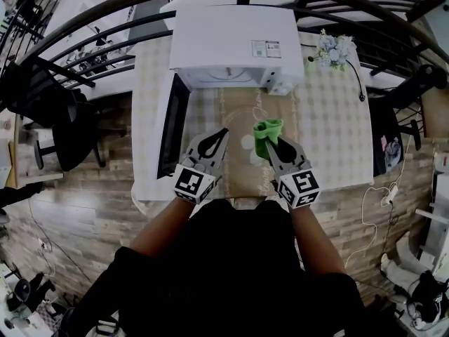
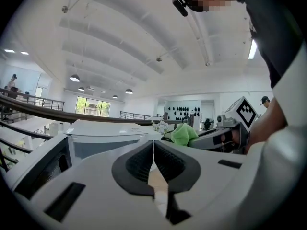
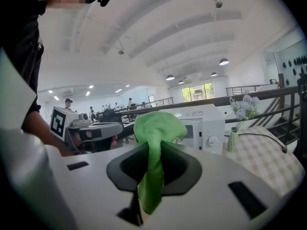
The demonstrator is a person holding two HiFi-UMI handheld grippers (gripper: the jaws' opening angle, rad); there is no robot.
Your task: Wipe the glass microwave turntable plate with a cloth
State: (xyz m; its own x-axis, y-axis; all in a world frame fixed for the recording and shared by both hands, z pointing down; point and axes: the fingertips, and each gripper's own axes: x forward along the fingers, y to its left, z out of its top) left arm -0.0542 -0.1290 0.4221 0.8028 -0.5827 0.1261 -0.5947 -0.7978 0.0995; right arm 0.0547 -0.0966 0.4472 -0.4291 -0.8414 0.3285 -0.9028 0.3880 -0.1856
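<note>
- Glass turntable plate (image 1: 246, 143): seemingly out of the microwave and lying flat on the counter (image 1: 330, 139), in front of the oven and between the two tools. It is clear glass on a pale runner, so only a faint curved rim and a whitish patch give it away, and I would not swear to its outline.
- Microwave (image 1: 228, 44): stands at the back of the counter with its door (image 1: 172, 125) swung open to the left.
- Right gripper (image 1: 279, 146): its fingers pinch a green cloth (image 1: 266, 133). In the right gripper view the cloth (image 3: 156, 128) bunches above the fingertips and a tail hangs down between them.
- Left gripper (image 1: 223, 133): its fingers are pressed together at the tips, with nothing visible between them. It hangs over the left part of the plate area.
- Contact: both tools look raised and tilted up off the counter. The cloth appears to hang above the plate rather than on it.
- Progress: preparation looks finished, with the plate out and the cloth in hand. No wiping stroke is evident, and the glass shows nothing that tells clean from dirty.
- Left to do, as I judge it: lower the cloth onto the glass and rub across its whole face, perhaps steadying the rim with the left tool.
</note>
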